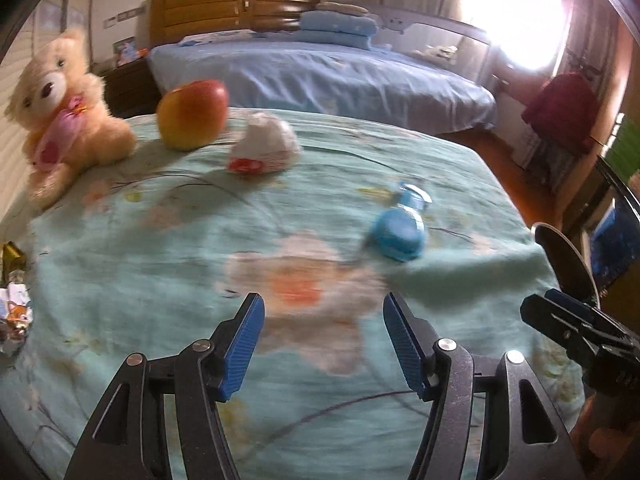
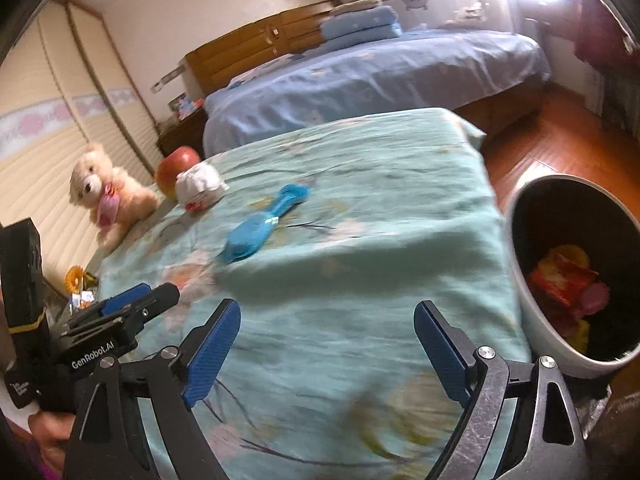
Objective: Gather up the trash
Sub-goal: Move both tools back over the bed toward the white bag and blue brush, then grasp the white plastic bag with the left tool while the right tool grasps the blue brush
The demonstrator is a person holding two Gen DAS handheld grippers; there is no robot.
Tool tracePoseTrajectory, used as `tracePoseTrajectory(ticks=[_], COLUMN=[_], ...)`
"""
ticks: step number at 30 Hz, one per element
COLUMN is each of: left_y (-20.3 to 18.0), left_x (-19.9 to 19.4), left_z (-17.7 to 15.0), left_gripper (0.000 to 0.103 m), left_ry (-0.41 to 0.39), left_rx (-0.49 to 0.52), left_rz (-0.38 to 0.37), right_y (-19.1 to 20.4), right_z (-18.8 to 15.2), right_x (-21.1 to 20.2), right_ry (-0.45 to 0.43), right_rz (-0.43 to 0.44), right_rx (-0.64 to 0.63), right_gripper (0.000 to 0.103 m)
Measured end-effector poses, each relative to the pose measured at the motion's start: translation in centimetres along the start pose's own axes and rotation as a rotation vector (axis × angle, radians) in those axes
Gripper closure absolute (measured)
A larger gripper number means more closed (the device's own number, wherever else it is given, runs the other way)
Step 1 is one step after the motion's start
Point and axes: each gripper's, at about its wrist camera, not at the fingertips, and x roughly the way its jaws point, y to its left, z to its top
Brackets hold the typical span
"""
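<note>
My left gripper hangs over the quilt, jaws released, nothing between them. Ahead and slightly right lies a blue wrapper; farther ahead to the left sit a white wad, an apple and a teddy. My right gripper also has its jaws spread wide and empty. The bin stands just right of them, wrappers inside.
</note>
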Motion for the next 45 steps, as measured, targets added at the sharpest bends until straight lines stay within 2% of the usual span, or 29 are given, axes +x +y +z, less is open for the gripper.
tracePoseTrajectory(ticks=[8,16,22,27,28,29,30,33,35,37,38,39,40,41,45], left_y=[2.9,4.9,5.9,6.0,6.0,5.8,5.7,5.2,5.0,4.8,4.6,4.6,4.5,4.4,4.5], left_x=[1.1,4.2,6.9,9.8,10.4,11.0,11.4,13.1,14.4,15.3,15.7,16.0,16.1,16.1,15.5], left_z=[1.5,5.3,8.2,10.4,10.8,11.2,11.5,12.0,12.1,12.1,12.1,12.2,12.2,12.2,11.9], left_gripper=[0.041,0.039,0.036,0.034,0.032,0.026,0.023,0.023,0.023,0.028,0.042,0.049,0.051,0.061,0.07], left_ry=[0.005,0.009,0.0,0.007,0.007,0.009,0.008,0.008,0.02,0.031,0.041,0.051,0.05,0.043,0.029], left_rx=[-0.024,-0.025,-0.01,-0.001,0.0,0.001,0.0,-0.002,-0.01,-0.012,-0.006,-0.006,-0.007,-0.01,-0.024], left_rz=[0.037,0.046,0.049,0.028,0.022,0.02,0.023,0.044,0.053,0.059,0.065,0.061,0.059,0.057,0.048], right_y=[2.9,5.2,6.1,6.4,6.5,6.5,6.4,5.9,5.1,4.7,4.6,4.4,3.9,3.7,2.9], right_z=[1.0,2.0,3.1,3.9,4.1,4.3,4.4,4.8,5.0,5.0,5.0,5.0,4.9,4.9,5.0], right_x=[2.6,5.4,7.5,8.9,9.2,9.3,9.5,9.6,9.5,9.3,9.3,9.1,9.0,8.9,8.8], right_ry=[0.025,0.047,0.073,0.087,0.089,0.09,0.091,0.089,0.093,0.094,0.094,0.093,0.093,0.093,0.086], right_rz=[0.026,0.03,0.011,-0.026,-0.035,-0.042,-0.053,-0.076,-0.056,-0.042,-0.034,-0.021,-0.001,0.011,0.063], right_rx=[-0.033,-0.07,-0.106,-0.14,-0.148,-0.155,-0.165,-0.181,-0.178,-0.183,-0.186,-0.187,-0.179,-0.171,-0.128], right_gripper=[0.013,0.014,0.026,0.027,0.031,0.034,0.04,0.065,0.065,0.065,0.065,0.065,0.065,0.065,0.065])
